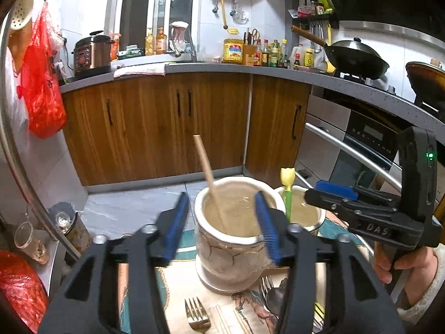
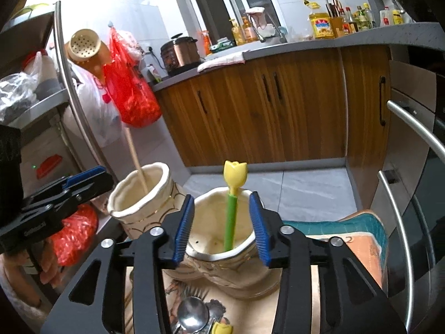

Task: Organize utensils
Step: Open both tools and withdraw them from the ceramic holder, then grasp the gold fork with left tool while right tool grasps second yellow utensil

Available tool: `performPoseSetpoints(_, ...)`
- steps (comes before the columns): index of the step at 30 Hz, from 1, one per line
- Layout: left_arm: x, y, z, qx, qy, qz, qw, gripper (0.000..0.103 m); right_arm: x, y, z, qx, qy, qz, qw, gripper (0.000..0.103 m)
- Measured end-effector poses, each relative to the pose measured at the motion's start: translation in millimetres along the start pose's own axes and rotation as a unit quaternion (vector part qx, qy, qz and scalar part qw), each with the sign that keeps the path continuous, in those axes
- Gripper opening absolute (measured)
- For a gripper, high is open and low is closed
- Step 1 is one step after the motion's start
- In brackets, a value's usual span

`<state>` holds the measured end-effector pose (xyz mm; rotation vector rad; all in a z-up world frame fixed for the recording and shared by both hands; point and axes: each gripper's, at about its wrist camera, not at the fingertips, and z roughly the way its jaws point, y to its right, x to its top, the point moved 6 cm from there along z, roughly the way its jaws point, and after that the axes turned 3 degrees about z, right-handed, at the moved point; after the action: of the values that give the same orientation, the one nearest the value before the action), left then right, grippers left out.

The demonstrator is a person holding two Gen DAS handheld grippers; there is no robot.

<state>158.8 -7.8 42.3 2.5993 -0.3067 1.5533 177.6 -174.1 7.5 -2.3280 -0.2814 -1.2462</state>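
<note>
Two cream ceramic holders stand on a patterned mat. The left holder has one wooden chopstick leaning in it. The right holder holds a green utensil with a yellow tulip top. My left gripper is open and empty, its fingers either side of the left holder. My right gripper is open and empty, its fingers either side of the right holder. A gold fork, a second fork, spoons and chopsticks lie on the mat.
Wooden cabinets and a grey counter with bottles stand behind. An oven with a bar handle is on the right. A metal rack and red plastic bags are on the left.
</note>
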Motion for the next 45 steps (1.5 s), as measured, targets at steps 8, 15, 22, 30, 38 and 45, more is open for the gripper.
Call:
performPoseSetpoints(8,-19,-9,-36,0.045,0.003,0.007,0.9989,0.097,-16,6,-41,-0.02,0.008,-0.007,1.0,0.089)
performPoseSetpoints(15,-68,-12,-51,0.07,-0.042,0.03,0.9962,0.097,-43,23,-74,-0.085,0.031,-0.014,0.996,0.098)
performPoseSetpoints(22,-110,-21,-57,0.074,-0.079,0.002,0.9941,0.097,-77,17,-72,-0.092,-0.025,-0.029,0.995,0.098)
performPoseSetpoints(30,-147,-26,-57,0.078,-0.112,-0.032,0.9901,0.097,-122,3,-60,-0.101,-0.082,-0.065,0.989,0.098)
performPoseSetpoints(38,-168,-26,-47,0.084,-0.147,-0.038,0.9848,0.097,-142,-2,-45,-0.109,-0.13,-0.069,0.983,0.098)
performPoseSetpoints(45,-180,-20,-37,0.083,-0.176,-0.017,0.9806,0.097,-148,-2,-38,-0.115,-0.151,-0.066,0.98,0.098)
